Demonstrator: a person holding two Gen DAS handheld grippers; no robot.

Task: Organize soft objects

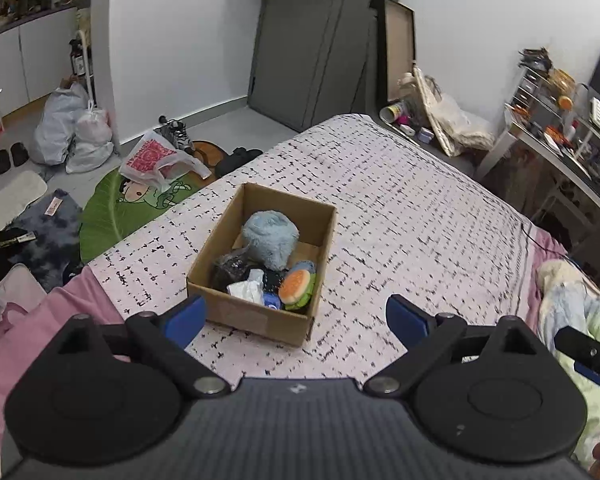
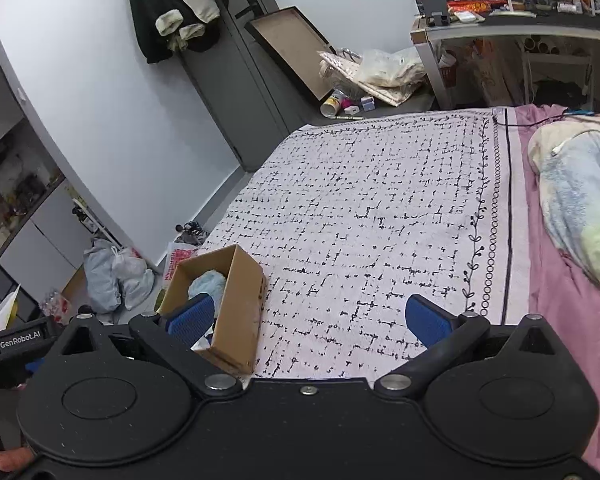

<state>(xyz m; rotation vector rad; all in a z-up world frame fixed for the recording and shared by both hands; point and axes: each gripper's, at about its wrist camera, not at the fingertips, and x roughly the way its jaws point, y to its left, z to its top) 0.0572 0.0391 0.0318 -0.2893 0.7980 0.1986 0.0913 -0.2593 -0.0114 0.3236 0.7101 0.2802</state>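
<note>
A cardboard box stands on the patterned bedspread. Inside lie a pale blue plush, a burger-shaped plush, a dark bundle and white crumpled material. My left gripper is open and empty, just in front of the box's near wall. My right gripper is open and empty above the bedspread, with the box at its left finger. The blue plush shows inside the box.
A crumpled pastel blanket lies at the bed's right side on a pink sheet. Bags, slippers and a green leaf mat cover the floor to the left. A cluttered desk stands beyond the bed.
</note>
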